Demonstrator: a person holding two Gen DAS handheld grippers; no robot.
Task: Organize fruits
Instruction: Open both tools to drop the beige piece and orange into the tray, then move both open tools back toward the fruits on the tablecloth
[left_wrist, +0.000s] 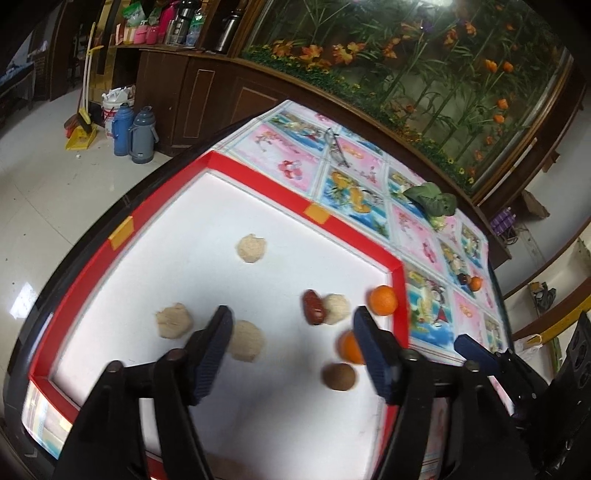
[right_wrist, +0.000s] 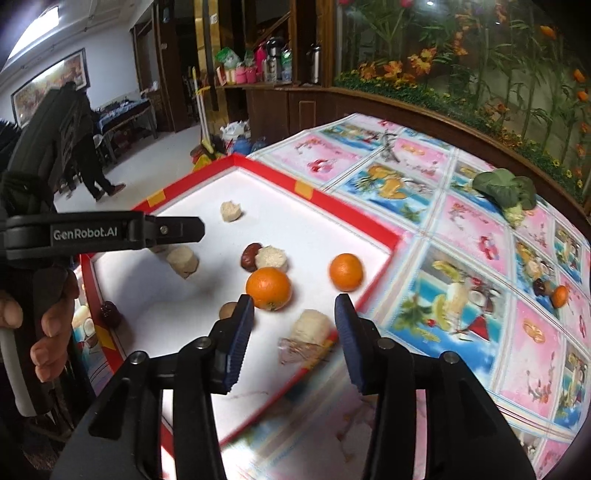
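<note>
- Left wrist view. The left gripper (left_wrist: 291, 347), black with blue ribbed pads, is held low over a white tray with a red border (left_wrist: 258, 173); the jaws stand wide apart and nothing is gripped.
- Scattered on the tray floor are beige, rough-skinned round fruits (left_wrist: 252, 249), a dark red oblong date-like fruit (left_wrist: 313, 307), two orange mandarins (left_wrist: 384, 300) and a small brown round fruit (left_wrist: 340, 376).
- The red oblong fruit is laid flat against a beige piece, long axis running roughly away from the camera.
- The loose scatter suggests that sorting is far from finished.
- Right wrist view. The right gripper (right_wrist: 295, 332) is poised over the tray's near corner, jaws wide open and empty.
- A beige fruit piece (right_wrist: 310, 326) lies between the open fingers by a crumpled clear wrapper (right_wrist: 295, 350); it is judged the likely target.
- The nearer orange mandarin (right_wrist: 268, 288) is turned stem end down-forward.
- A second dark red fruit (right_wrist: 109, 313) rests outside the red border.
- On the patterned fruit-print tablecloth (right_wrist: 480, 221), well apart from the tray, a green leafy vegetable (right_wrist: 506, 190) and a small orange-and-brown fruit pair (right_wrist: 552, 291) are left.
</note>
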